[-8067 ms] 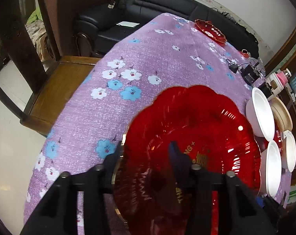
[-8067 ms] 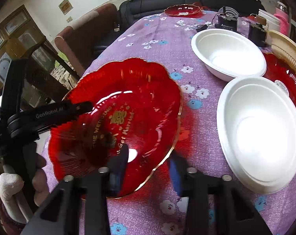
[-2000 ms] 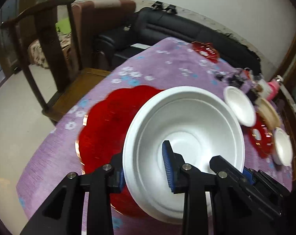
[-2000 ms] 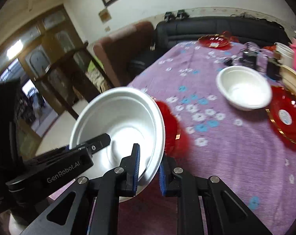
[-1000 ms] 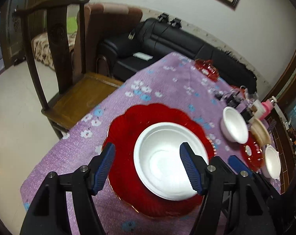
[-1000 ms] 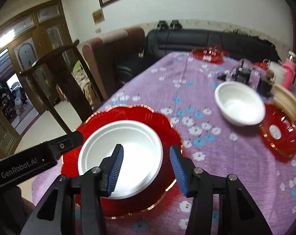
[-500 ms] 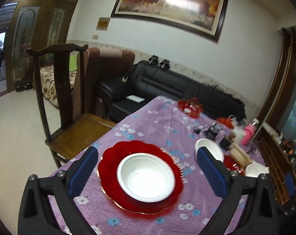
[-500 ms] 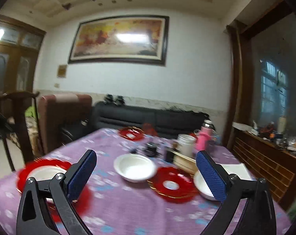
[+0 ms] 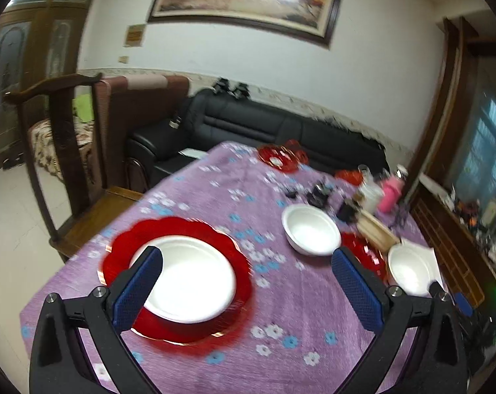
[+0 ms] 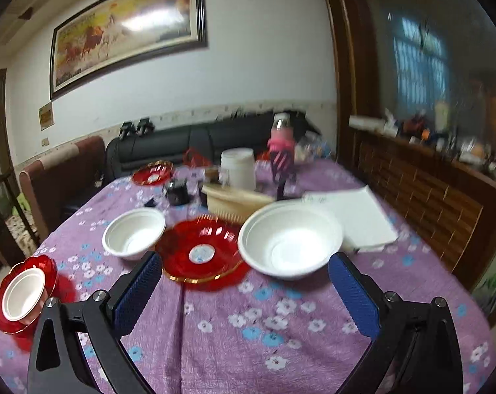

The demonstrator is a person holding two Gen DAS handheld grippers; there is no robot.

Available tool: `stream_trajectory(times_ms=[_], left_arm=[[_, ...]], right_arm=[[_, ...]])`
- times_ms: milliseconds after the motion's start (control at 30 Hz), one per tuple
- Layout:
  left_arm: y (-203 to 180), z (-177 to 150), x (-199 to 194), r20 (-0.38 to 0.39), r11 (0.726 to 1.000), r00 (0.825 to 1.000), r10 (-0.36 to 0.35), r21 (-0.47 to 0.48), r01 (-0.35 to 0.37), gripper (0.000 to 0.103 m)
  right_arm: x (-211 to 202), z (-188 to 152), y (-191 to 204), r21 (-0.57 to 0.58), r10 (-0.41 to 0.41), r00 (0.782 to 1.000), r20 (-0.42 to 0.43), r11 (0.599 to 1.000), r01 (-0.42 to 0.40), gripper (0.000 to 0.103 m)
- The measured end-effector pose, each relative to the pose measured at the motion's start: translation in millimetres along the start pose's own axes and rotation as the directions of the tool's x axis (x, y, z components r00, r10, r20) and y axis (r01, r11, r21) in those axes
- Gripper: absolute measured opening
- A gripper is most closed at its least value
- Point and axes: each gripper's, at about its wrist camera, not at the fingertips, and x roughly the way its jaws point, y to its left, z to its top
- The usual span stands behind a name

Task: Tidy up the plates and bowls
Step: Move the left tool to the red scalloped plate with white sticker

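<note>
- Left gripper [image 9: 248,284] and right gripper [image 10: 244,290] both spread wide, holding nothing
- Round white foam bowl [image 9: 187,284] sits in the scalloped red glass plate [image 9: 123,246] at the purple flowered tablecloth's [image 9: 281,312] near-left corner
- Far plates look blurred

The bench [image 10: 281,335] wears a matt, nubby purple cloth printed with flowers, and on it the red plate [image 10: 200,252] looks like glossy, ribbed translucent plastic with a gilt rim, while the white bowl [image 10: 290,239] just beside it is smooth and dull. Behind the bench, the sofa [image 9: 264,128] is shiny black leather, the chair [image 9: 60,124] dark polished wood. Each claw [image 9: 248,289] [image 10: 241,290] is matt black plastic with blue textured pads [image 9: 356,292].
</note>
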Motion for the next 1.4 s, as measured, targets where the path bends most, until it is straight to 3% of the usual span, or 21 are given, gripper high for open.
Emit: stream_trajectory(times_ms=[133,267,400,500,567,633,800,867,1000,1067,1233,1400], left_arm=[[-24.5,-15.0,18.3,-0.08,0.997,0.997,-0.015,0.072,0.021,0.103],[-37.6,-26.7,34.3,-0.144,0.994,0.989,-0.031,0.096,0.045,0.103],[-44.5,-32.8,42.6,-0.177,0.993,0.983,-0.038,0.106,0.057,0.103],[-47.6,-33.8,44.5,-0.181,0.992,0.983,-0.038,0.113,0.059,0.103],[-48.3,-34.5,45.9,-0.181,0.991,0.983,-0.034,0.118,0.056,0.103],[-48.0,-35.3,49.3,-0.188,0.992,0.982,-0.033,0.116,0.055,0.103],[-41.0,-36.6,59.8,-0.22,0.994,0.975,-0.031,0.091,0.052,0.103],[-39.4,-36.3,63.6,-0.233,0.995,0.972,-0.037,0.085,0.058,0.103],[-48.8,-38.5,74.2,-0.253,0.991,0.967,-0.039,0.111,0.069,0.103],[-58.9,-41.4,85.3,-0.274,0.988,0.961,-0.046,0.128,0.083,0.103],[-90.9,-50.1,119.7,-0.329,0.975,0.942,-0.058,0.182,0.123,0.103],[-121.4,-53.9,147.8,-0.338,0.956,0.94,-0.038,0.263,0.133,0.103]], right_arm=[[41.0,-7.4,-3.8,0.072,0.098,0.988,-0.119,0.993,-0.089,0.099],[91.5,-12.5,-12.1,0.235,0.204,0.95,-0.238,0.961,-0.147,0.076],[143.7,-19.5,-24.3,0.406,0.271,0.904,-0.33,0.906,-0.123,0.068],[172.2,-25.0,-29.3,0.49,0.287,0.882,-0.373,0.868,-0.075,0.055],[179.0,-21.5,-31.2,0.5,0.254,0.895,-0.367,0.865,-0.041,0.04],[187.0,-21.2,-31.3,0.513,0.271,0.883,-0.383,0.858,-0.041,0.017],[174.2,-31.1,-33.8,0.518,0.346,0.848,-0.401,0.849,-0.101,0.013],[160.3,-38.6,-34.2,0.506,0.391,0.818,-0.422,0.85,-0.145,0.012],[130.4,-53.2,-40.9,0.475,0.433,0.778,-0.455,0.857,-0.199,0.012],[123.5,-57.9,-45.9,0.473,0.435,0.777,-0.456,0.857,-0.203,0.012],[116.5,-58.9,-55.7,0.43,0.376,0.829,-0.415,0.884,-0.185,0.012],[118.6,-56.1,-58.3,0.404,0.357,0.854,-0.378,0.894,-0.195,0.012]])
